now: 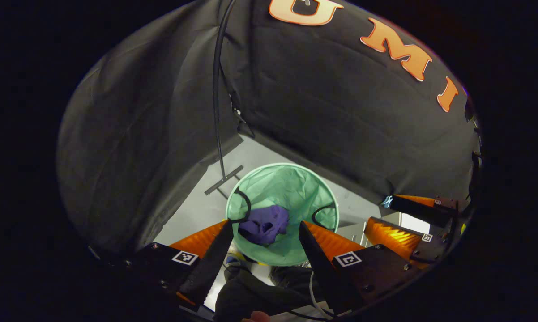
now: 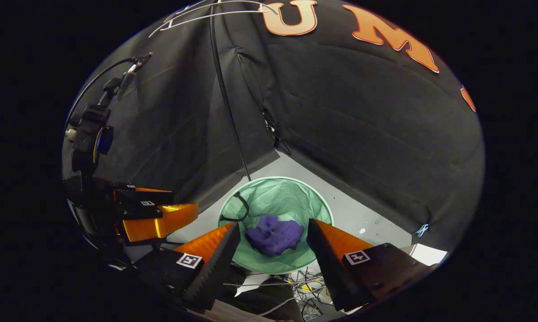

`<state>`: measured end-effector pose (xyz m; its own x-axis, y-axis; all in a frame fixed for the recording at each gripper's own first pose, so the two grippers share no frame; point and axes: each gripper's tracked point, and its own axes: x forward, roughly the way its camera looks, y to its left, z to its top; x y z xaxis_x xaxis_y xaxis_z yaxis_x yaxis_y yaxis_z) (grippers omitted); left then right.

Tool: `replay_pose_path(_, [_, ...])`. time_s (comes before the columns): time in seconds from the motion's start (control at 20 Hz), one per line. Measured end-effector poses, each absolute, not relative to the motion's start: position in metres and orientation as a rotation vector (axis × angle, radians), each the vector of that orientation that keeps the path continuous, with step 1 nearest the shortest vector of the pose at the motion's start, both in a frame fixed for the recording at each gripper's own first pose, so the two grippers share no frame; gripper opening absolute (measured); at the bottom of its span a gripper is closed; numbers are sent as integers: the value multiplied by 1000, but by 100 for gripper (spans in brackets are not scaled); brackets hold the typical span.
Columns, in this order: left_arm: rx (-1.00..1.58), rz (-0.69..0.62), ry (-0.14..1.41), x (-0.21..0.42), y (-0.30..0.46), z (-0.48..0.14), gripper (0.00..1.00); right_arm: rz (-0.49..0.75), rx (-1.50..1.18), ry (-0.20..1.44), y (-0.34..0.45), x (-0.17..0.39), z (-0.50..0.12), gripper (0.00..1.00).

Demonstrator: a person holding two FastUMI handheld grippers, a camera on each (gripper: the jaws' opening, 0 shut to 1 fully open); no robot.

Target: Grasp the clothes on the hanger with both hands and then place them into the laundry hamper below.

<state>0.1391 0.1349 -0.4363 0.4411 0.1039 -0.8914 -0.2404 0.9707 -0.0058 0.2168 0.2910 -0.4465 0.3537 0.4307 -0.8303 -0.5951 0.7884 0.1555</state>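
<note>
A crumpled purple garment (image 2: 275, 238) lies bunched in the bottom of a round mint-green mesh laundry hamper (image 2: 273, 192), a shapeless heap with no clear long axis or heading. The hamper stands on a pale grey floor (image 2: 363, 214) in the corner of a black-draped booth, beside a thin black stand pole (image 2: 228, 103). Above it, the left gripper (image 1: 264, 243) and right gripper (image 2: 273, 246) hang with fingers spread wide, holding nothing. A white wire hanger (image 2: 206, 13) shows at the top of the right gripper view.
</note>
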Motion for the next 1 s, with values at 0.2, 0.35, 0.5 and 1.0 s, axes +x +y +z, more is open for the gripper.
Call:
replay_pose_path(0.2, [-212,214,895,155,141,-393,92,646,-155,914,297,225,-417,100])
replay_pose_path(0.35, [-212,195,779,171,147,-346,95,612,-95,811,299,236,-381,100])
replay_pose_path(0.5, [-184,174,647,185,148,-303,95,573,-47,694,301,249,-337,99])
replay_pose_path(1.0, [-105,-77,336,228,118,-177,94,311,-10,341,262,247,-178,99])
